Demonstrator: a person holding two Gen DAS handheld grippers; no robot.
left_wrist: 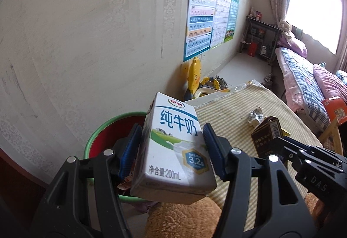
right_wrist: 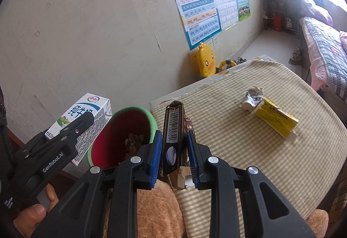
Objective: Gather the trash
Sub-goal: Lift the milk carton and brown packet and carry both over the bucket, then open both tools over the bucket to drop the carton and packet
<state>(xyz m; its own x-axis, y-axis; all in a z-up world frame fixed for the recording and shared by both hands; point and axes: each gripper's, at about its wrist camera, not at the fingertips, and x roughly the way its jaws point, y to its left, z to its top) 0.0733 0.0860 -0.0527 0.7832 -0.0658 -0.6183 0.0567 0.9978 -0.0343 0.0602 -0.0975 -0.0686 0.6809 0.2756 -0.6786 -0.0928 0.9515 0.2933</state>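
Milk carton [left_wrist: 173, 151]: white, clamped between the blue pads [left_wrist: 131, 151] of the left gripper [left_wrist: 171, 146]; tilted, top leaning toward the wall; held just above the near rim of the bin, beside the table's edge.
Left gripper: jaws about half-wide, pressed on the carton's two sides; in the right wrist view seen from the side [right_wrist: 71, 129], a hand [right_wrist: 36, 212] on its grip.
Dark box [right_wrist: 173, 133]: narrow brown carton with a barcode, upright between the pads [right_wrist: 156, 155]; torn at its lower end.
Right gripper [right_wrist: 174, 157]: jaws narrow, closed on the dark box; above the table's near corner, just beside the bin.
Bin [right_wrist: 121, 136]: red inside, green rim; some scraps within.
Table [right_wrist: 249, 151]: checked cloth; crumpled wrapper [right_wrist: 252, 98] touching a yellow packet [right_wrist: 275, 118], well apart from both grippers.
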